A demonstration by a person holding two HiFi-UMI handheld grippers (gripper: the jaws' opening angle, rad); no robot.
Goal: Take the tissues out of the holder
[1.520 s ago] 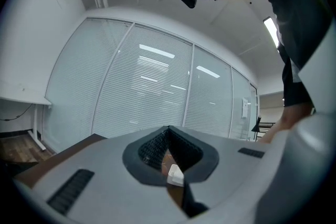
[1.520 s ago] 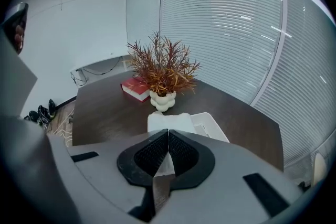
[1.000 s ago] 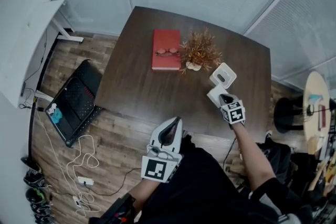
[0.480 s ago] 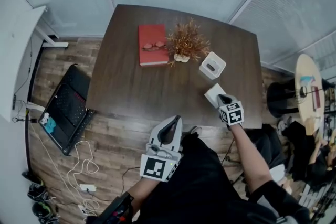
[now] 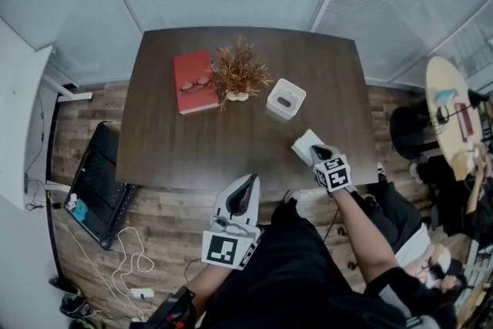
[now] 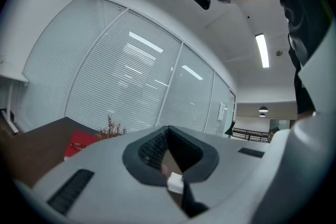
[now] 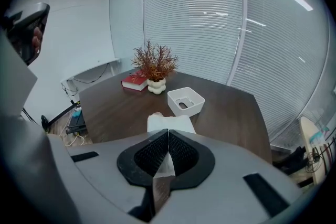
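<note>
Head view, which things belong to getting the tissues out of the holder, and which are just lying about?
In the job: tissues, pinched in the right gripper; white holder on the table.
Lying about: red book, glasses on it; dried plant; left gripper, shut and empty.

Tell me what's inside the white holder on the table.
The holder shows only its bare white floor with a dark oval slot. Its near wall hides a strip of that floor. The tissues are out, pinched in the right tongs.
</note>
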